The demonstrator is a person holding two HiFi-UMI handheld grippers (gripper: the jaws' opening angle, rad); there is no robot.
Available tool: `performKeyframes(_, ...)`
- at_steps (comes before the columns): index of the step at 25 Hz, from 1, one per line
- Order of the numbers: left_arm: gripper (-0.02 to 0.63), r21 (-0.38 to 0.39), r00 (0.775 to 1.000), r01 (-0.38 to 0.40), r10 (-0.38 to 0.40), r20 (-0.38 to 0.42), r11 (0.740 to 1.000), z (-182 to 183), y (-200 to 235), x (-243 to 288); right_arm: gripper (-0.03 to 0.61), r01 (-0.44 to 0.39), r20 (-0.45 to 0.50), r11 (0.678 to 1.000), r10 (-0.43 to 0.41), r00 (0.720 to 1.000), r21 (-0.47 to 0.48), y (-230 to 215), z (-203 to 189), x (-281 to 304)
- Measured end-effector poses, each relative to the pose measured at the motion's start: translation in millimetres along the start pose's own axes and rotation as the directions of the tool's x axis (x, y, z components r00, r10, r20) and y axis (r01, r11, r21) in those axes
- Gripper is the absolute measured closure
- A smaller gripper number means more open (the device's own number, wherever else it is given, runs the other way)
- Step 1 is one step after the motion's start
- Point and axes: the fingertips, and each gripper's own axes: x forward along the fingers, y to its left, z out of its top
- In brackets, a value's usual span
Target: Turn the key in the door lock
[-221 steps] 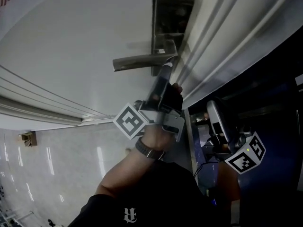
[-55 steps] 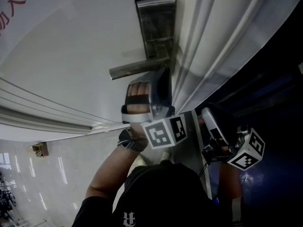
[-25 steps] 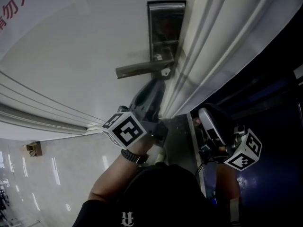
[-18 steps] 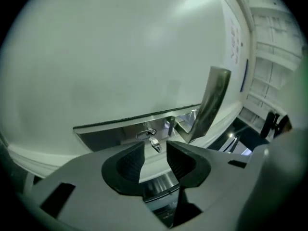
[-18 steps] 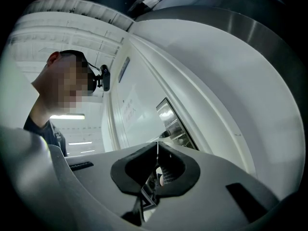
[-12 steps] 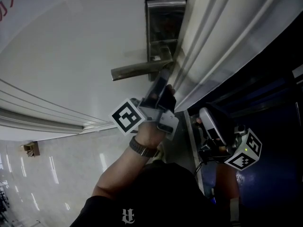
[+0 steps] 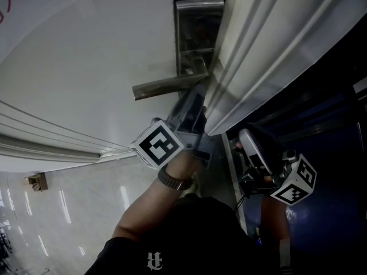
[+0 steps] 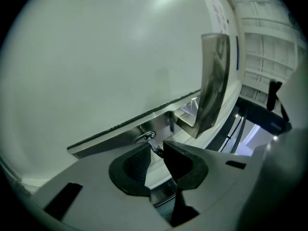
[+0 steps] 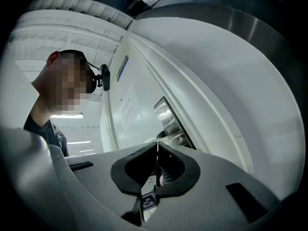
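**Left gripper on the key, just below the door handle**

In the left gripper view the key (image 8: 157, 150) sits at the centre of the frame, right between the tips of the left gripper (image 8: 155, 147). Its ring (image 8: 143, 137) hangs just above the tips, against the underside of the door handle (image 8: 110, 137). The jaws have just been closing and now stand only a narrow gap apart, pinching the key's head.

The key lies straight ahead of this gripper and sticks out of the door towards it, so its long axis appears to run along the line the gripper points. Turning it would therefore call for a roll of the wrist, not a push sideways. The lock plate (image 8: 211, 81) rises to the upper right of the key.

In the head view the left gripper (image 7: 194, 105) reaches up under the door handle (image 7: 163, 86), at the foot of the lock plate (image 7: 198, 33), and hides the key.

The right gripper (image 7: 248, 137) hangs at the lower right, well apart from the lock. Its jaws are pressed together with nothing in them. The left hand is plainly the nearer one.
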Motion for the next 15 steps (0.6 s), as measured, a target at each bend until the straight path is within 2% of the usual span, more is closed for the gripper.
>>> performKeyframes(4, 0.538, 0.145, 0.996, -0.069, 0.076, -0.04, 0.987, 0.3, -1.4, 0.4, 0.561, -0.019, 0.006, 1.0, 0.019, 1.0, 0.002, 2.8, 0.4, 2.3)
performKeyframes(8, 0.542, 0.301, 0.986, -0.126, 0.152, -0.065, 0.945, -0.7, -1.8, 0.8, 0.561, -0.036, 0.012, 0.999, 0.036, 0.999, 0.006, 4.4, -0.2, 1.4)
performKeyframes(11, 0.552, 0.44, 0.974, -0.165, 0.217, -0.07, 0.883, -1.2, -2.2, 1.0, 0.561, -0.047, 0.018, 0.999, 0.047, 0.999, 0.01, 4.5, 0.2, 0.5)
performKeyframes(15, 0.557, 0.628, 0.954, -0.189, 0.294, -0.067, 0.755, -2.4, -2.7, 1.0, 0.561, -0.061, 0.025, 0.998, 0.06, 0.998, 0.016, 5.7, 0.4, -0.2)
